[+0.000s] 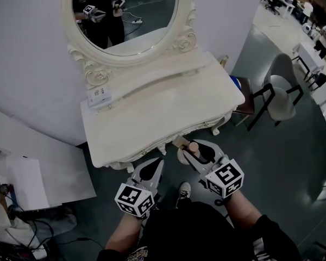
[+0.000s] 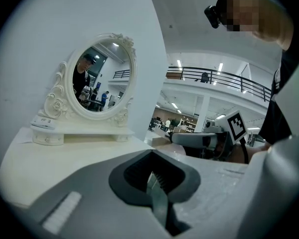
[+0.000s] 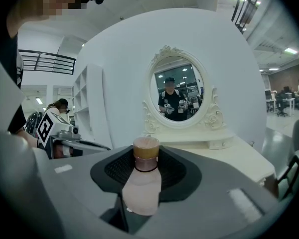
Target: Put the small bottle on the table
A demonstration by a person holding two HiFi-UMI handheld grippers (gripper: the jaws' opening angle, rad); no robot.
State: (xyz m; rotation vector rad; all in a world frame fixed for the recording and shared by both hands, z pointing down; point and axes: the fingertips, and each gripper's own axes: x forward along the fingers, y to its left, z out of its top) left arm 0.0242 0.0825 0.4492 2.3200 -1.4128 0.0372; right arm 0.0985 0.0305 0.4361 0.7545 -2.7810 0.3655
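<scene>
The worktop (image 1: 168, 102) is a cream dressing table with a smooth, slightly glossy top, a curved front edge and carved legs. It stands against a pale wall. At its far side rises an oval mirror (image 1: 125, 15) in an ornate frame with moulded roses at the base. A small white box (image 1: 99, 95) lies on the far left of the top, and the rest of it offers plenty of flat room.

The left gripper (image 1: 151, 167) hangs near the front edge. Its grey fingers (image 2: 157, 193) are pressed together with nothing between them. The right gripper (image 1: 193, 150) sits just to its right, fingers clamped on the small bottle (image 3: 141, 185). The bottle is in the air just off the near edge of the worktop, not yet over it.

The bottle has a rounded, frosted pink body that narrows to a short neck under a tan cylindrical cap (image 3: 146, 151). It stands upright in the grip, held at the body below the neck. It looks light and rigid. It is probably glass or hard plastic, so smooth and likely to slip under a loose hold. Holding it at the widest part of the body seems the safest choice. The narrow base could tip, so it should be set down gently and level.
</scene>
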